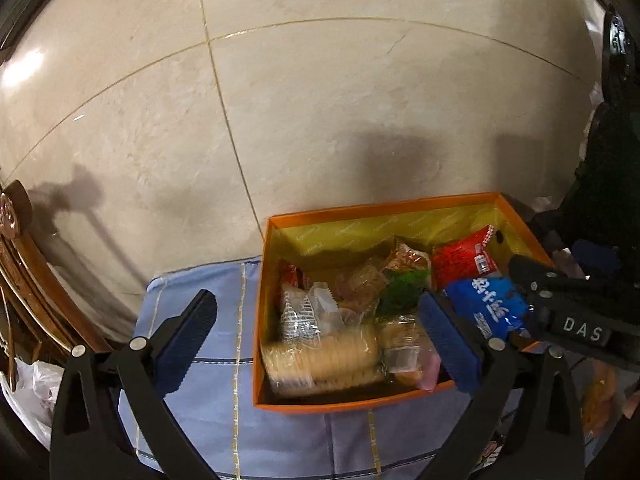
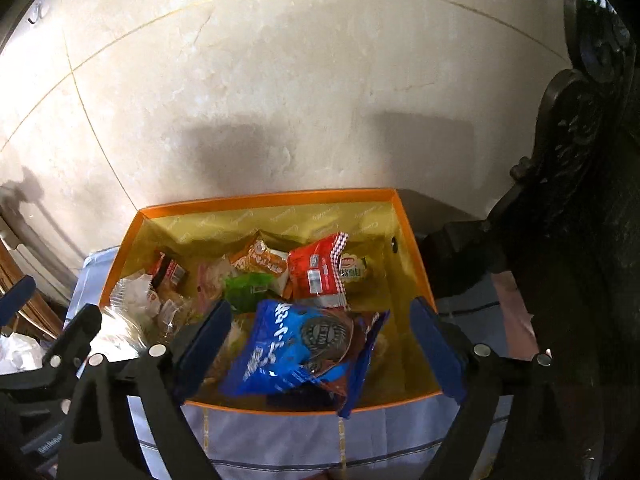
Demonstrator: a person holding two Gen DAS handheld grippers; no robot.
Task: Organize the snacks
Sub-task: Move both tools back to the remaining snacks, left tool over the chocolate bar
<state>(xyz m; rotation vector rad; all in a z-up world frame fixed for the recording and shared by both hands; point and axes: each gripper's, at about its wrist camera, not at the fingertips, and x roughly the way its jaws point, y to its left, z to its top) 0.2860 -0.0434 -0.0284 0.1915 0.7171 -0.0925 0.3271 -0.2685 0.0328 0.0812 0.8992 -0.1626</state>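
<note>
One orange box (image 2: 272,199) — two red packets (image 2: 318,270), one blue packet (image 2: 288,352).

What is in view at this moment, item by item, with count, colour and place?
box: one, orange outside, yellow lining, on the cloth, by the wall
blue packet: one, blue with a dark cookie picture, at the box's near edge, between the right gripper's open jaws
red packet: one, red and white, toward the back of the box
green packet: one, mid-box
round biscuits: one clear sleeve, tan, near-left corner of the box
other wrapped snacks: several, mixed colours, count unclear
cloth: one, pale blue with gold lines, under the box
wall: beige tiles, behind
left gripper: black with blue pads, open, empty
right gripper: same make, open
</note>
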